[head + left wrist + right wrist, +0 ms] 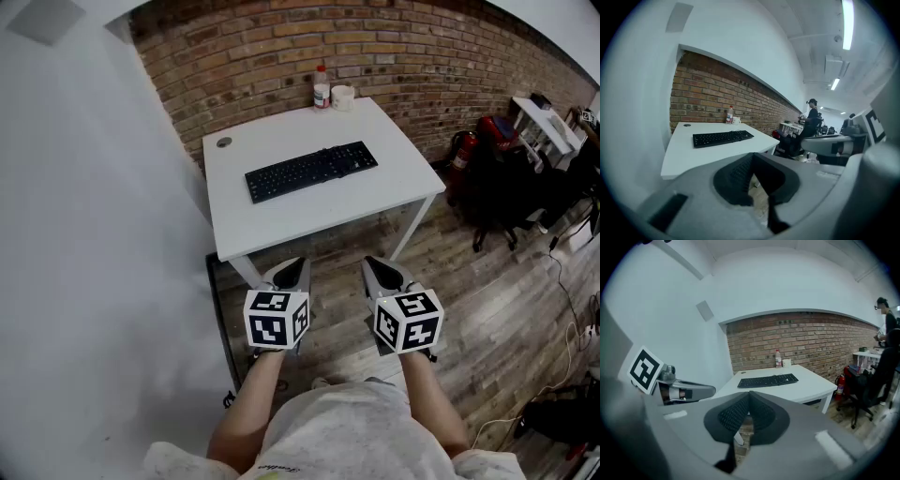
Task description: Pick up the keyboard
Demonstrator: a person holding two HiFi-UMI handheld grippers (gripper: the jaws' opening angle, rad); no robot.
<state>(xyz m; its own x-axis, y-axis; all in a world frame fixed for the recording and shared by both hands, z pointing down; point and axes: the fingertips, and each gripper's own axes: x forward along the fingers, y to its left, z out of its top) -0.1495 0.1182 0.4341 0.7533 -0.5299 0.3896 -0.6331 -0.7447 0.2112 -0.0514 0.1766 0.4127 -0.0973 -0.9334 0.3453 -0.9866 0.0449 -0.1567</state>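
Observation:
A black keyboard (310, 171) lies flat near the middle of a white table (375, 202), also visible as keyboard (723, 138) in the left gripper view and keyboard (768, 380) in the right gripper view. Both grippers hang side by side in front of the table's near edge, well short of the keyboard. My left gripper (292, 272) is shut with nothing in it. My right gripper (380, 273) is shut too and holds nothing. In each gripper view the dark ribbed pads meet at the tips, left gripper (751, 161), right gripper (749, 397).
A small bottle (322, 88) and a white cup (342, 97) stand at the table's far edge by the brick wall. A round cable port (223, 142) sits at the far left corner. A white wall runs along the left. Office chairs (506, 183) and a red extinguisher (459, 153) stand to the right.

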